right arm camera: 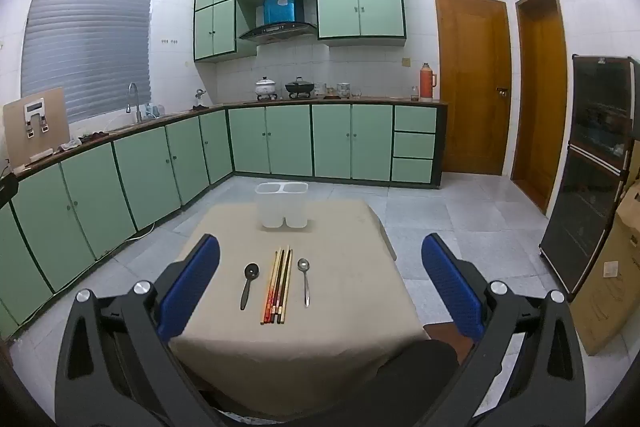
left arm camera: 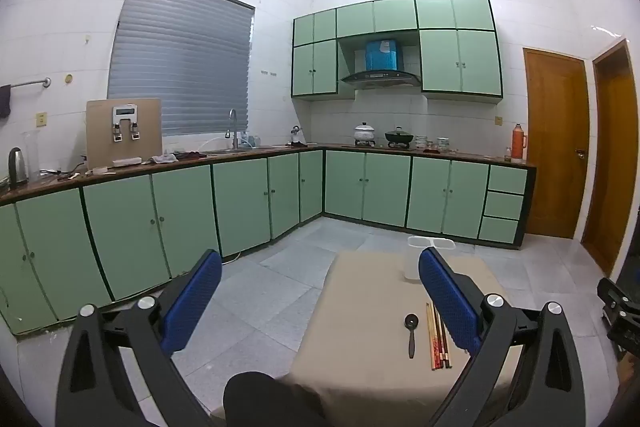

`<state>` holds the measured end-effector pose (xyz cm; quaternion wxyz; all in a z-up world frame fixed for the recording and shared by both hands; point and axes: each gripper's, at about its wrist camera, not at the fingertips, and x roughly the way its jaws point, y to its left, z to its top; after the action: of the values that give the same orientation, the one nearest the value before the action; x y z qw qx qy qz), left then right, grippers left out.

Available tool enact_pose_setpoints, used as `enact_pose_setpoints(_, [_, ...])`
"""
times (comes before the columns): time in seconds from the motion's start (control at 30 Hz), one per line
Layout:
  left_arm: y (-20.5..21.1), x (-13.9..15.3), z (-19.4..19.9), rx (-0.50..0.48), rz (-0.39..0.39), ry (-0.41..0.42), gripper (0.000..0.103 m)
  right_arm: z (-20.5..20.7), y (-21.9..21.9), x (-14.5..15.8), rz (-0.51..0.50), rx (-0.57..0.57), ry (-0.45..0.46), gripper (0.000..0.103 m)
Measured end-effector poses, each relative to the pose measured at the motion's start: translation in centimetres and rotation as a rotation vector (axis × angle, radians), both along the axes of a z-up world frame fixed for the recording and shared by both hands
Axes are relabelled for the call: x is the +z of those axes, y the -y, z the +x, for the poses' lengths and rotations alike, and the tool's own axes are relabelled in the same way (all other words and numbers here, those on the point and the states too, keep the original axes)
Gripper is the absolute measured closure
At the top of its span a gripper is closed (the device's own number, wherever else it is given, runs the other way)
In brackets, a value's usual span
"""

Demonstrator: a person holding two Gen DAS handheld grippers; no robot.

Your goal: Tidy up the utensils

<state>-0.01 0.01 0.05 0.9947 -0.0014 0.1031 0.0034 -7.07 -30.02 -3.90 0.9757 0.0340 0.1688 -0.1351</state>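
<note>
Tablecloth (right arm camera: 340, 307): chopsticks (right arm camera: 277, 285) lengthwise toward holder (right arm camera: 281, 205) (spoons parallel); both tongs wide, empty.

Black spoon (right arm camera: 249, 285), chopstick bundle (right arm camera: 277, 287), steel spoon (right arm camera: 304, 279) lie parallel on the desk (right arm camera: 352, 307). White two-compartment holder (right arm camera: 281, 205) stands upright behind them, apart.

Both tongs (left arm camera: 320, 291) (right arm camera: 320, 273) wide open, empty

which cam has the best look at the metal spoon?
Right wrist. There the metal spoon lies in full view on the tan tablecloth, just right of the chopsticks, bowl to handle tip unobstructed. In the left wrist view it cannot be seen; that tool's right finger covers the spot beyond the chopsticks.
</note>
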Motion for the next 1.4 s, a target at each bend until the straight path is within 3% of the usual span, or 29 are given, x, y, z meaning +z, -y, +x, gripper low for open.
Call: enact_pose_setpoints(1.4, [-0.2,-0.2,0.3,0.004,-0.002,-0.007,0.006,-0.4,-1.4,1.4,-0.023,0.009,0.036,0.005])
